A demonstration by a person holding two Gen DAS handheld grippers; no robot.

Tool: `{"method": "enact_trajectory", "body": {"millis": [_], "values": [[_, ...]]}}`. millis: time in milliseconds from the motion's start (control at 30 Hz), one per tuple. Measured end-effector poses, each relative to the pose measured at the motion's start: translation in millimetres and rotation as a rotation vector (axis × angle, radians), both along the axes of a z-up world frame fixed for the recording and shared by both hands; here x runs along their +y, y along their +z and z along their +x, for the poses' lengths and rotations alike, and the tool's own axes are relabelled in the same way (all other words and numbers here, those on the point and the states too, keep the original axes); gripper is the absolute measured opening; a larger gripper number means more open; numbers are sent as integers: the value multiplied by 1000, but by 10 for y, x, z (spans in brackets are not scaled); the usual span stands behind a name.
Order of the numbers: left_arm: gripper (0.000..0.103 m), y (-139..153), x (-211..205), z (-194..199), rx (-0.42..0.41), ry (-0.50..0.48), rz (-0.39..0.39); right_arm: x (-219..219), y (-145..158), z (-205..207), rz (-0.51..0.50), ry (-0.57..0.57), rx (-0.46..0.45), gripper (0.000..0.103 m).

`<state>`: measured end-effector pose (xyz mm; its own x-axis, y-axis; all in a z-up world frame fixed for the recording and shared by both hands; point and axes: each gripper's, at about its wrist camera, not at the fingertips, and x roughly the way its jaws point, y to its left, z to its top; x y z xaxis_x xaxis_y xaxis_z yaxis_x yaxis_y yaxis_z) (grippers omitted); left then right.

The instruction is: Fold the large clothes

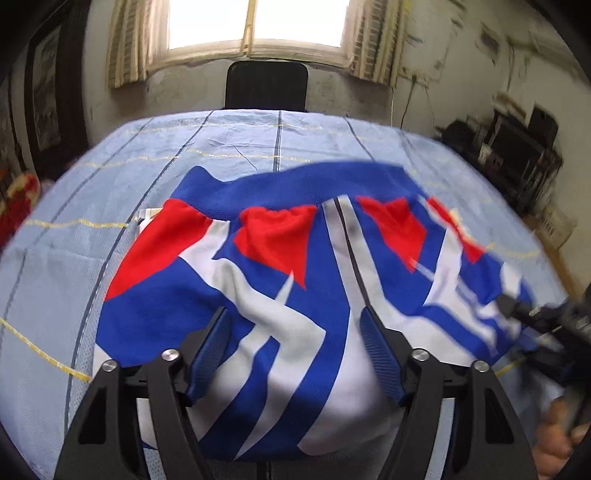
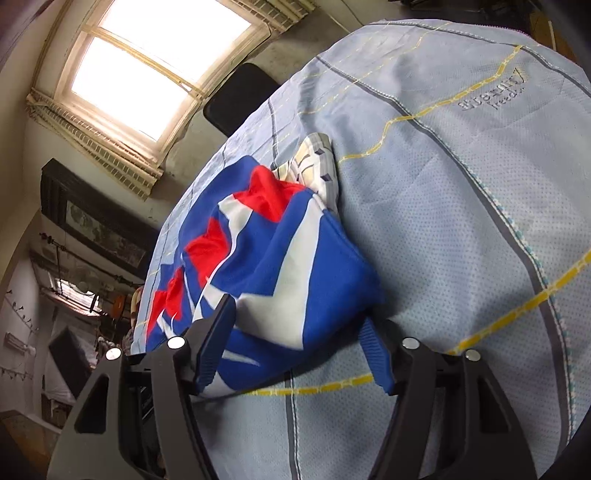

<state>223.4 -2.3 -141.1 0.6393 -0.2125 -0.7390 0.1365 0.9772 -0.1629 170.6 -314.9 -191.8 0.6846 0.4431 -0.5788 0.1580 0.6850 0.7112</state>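
A blue, white and red patterned garment (image 1: 280,280) lies on the table, which is covered by a light blue cloth (image 1: 236,140). My left gripper (image 1: 295,314) is open, its jaws spread wide just above the garment's near part. In the right wrist view the same garment (image 2: 266,266) is bunched up in a heap. My right gripper (image 2: 299,314) is open, its jaws either side of the garment's blue corner. The right gripper also shows blurred at the garment's right edge in the left wrist view (image 1: 532,314).
A pale checked cloth (image 2: 314,162) pokes out from under the garment's far side. A black chair back (image 1: 266,85) stands behind the table under a window (image 1: 258,22). Dark shelves (image 1: 517,155) stand at the right.
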Motion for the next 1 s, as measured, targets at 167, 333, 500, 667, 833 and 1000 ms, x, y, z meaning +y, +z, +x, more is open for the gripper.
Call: {"method": "enact_trajectory", "body": {"millis": [167,333,500,667,833,1000], "values": [[67,19,151,132,35,22,-30,-40,-72,30,45,-22,6,43],[79,-140,-185,92,-5,-5,193,40,-23,88,-18,-26,1,44],[80,-123,-95,132,18,-9,142,156,53,186,-107,13,12,23],[80,3,237,176,89,-36,-86,362,290,176,-235,43,-45,9],[80,226,631,261,115,-26,-276,576,573,152,-334,57,-116,8],[81,624,485,372,139,-158,-316,763,768,73,-408,93,-200,7]]}}
